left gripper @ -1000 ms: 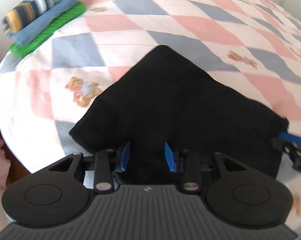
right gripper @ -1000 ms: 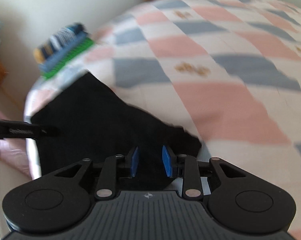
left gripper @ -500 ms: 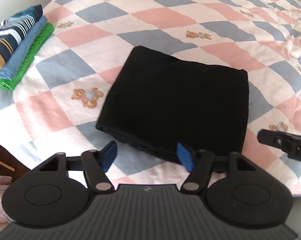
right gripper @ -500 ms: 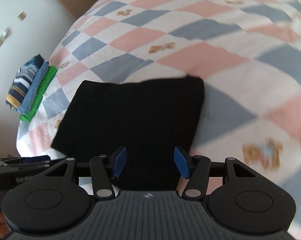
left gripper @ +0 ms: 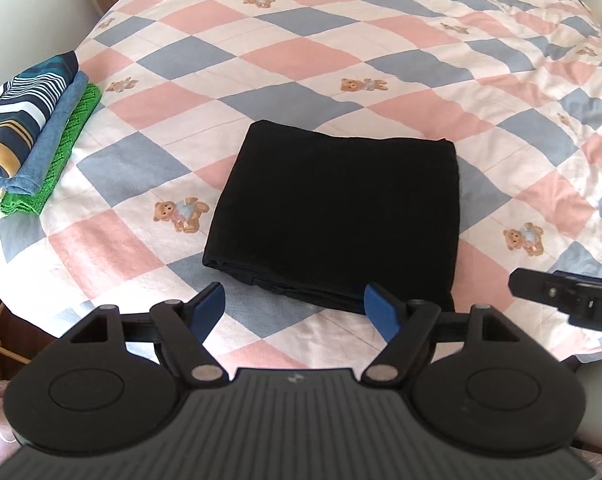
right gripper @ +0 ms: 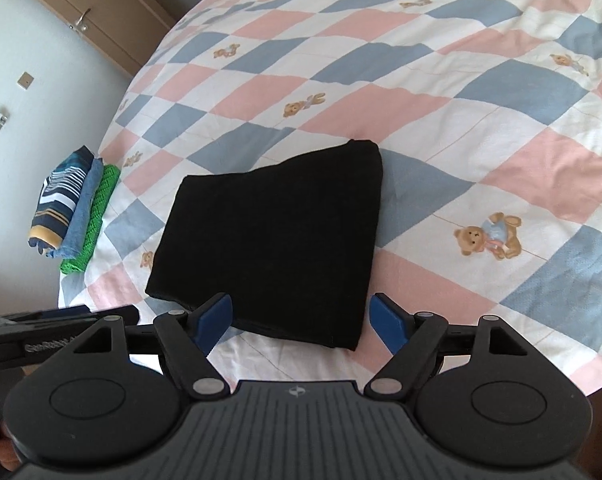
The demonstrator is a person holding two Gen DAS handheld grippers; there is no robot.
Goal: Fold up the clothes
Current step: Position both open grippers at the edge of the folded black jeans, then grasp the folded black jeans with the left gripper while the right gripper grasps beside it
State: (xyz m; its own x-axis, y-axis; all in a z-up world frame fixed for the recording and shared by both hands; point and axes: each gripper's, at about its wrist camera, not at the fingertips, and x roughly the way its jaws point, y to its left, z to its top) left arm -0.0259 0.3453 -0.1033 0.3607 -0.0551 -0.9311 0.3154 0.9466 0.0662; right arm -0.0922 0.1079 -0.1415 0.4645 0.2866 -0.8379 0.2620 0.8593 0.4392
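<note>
black garment (left gripper: pixel 337 216): folded to a flat, near-square pad, matte knit, layered edges on the near side; lies on the bed near its front edge, nothing touching it.
bed cover (left gripper: pixel 341 60): quilted cotton, pink/blue/white diamonds, teddy bear prints.
folded stack (left gripper: pixel 33 128): far left corner of the bed; striped navy/white piece on top, blue denim-like under it, green knit at the bottom.
left gripper (left gripper: pixel 294 312): jaws released, spread wide, empty, just short of the garment.
right gripper (right gripper: pixel 301 316): jaws released, empty, same standoff.
right view only: wooden door (right gripper: pixel 101 8) with handle, wall switches (right gripper: pixel 25 79).
writing: partial lettering on the gripper bodies, unreadable.
</note>
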